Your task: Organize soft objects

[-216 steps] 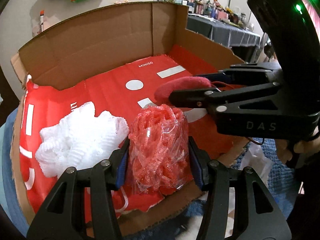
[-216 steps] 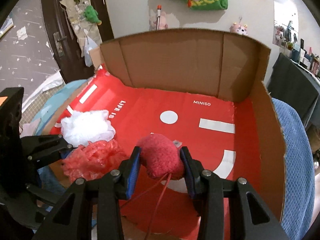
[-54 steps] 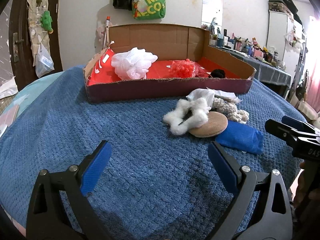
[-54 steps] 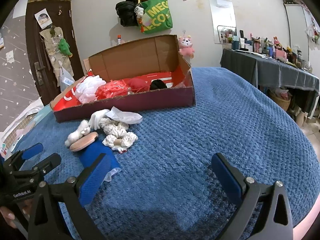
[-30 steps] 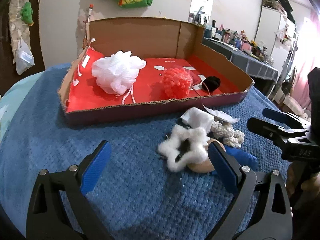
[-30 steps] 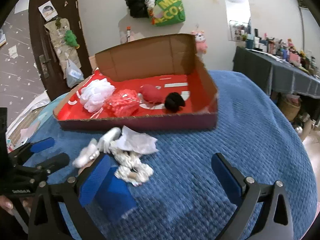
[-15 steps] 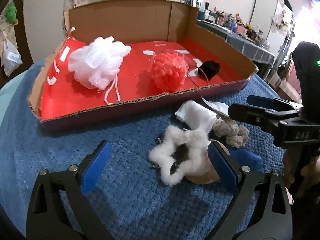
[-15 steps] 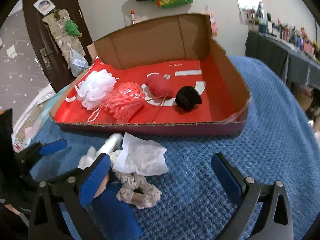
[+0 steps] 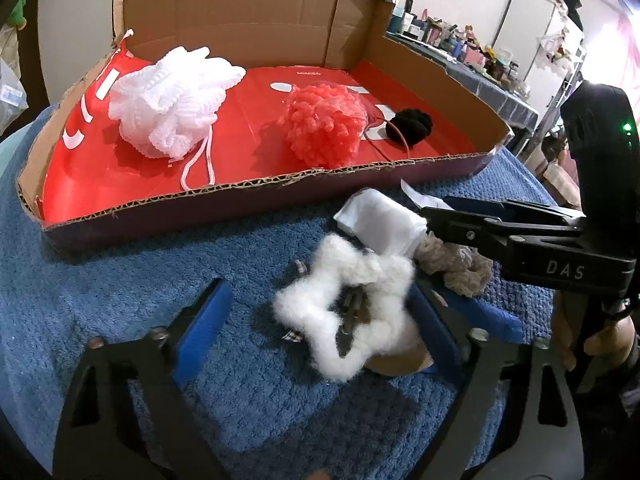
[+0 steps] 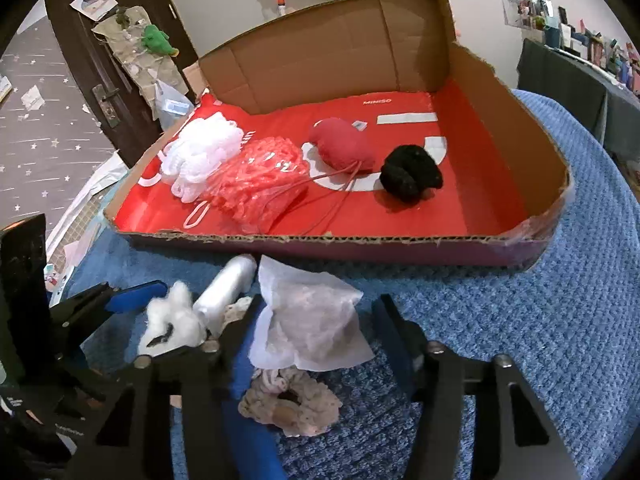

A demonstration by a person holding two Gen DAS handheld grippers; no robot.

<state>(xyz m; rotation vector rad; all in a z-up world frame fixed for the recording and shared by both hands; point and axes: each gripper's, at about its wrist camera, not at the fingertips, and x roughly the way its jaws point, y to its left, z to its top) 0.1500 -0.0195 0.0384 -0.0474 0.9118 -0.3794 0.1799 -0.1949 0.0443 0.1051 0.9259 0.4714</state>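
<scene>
Only the right wrist view shows the white tissue [image 10: 308,320] between the closing, untouching right tool [image 10: 316,332].

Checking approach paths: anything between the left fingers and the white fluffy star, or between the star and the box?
Nothing visible blocks it. The white fluffy star already lies between the closing left gripper fingers. Toward the cardboard box, only its low front wall stands in the way, so lift over it.
</scene>
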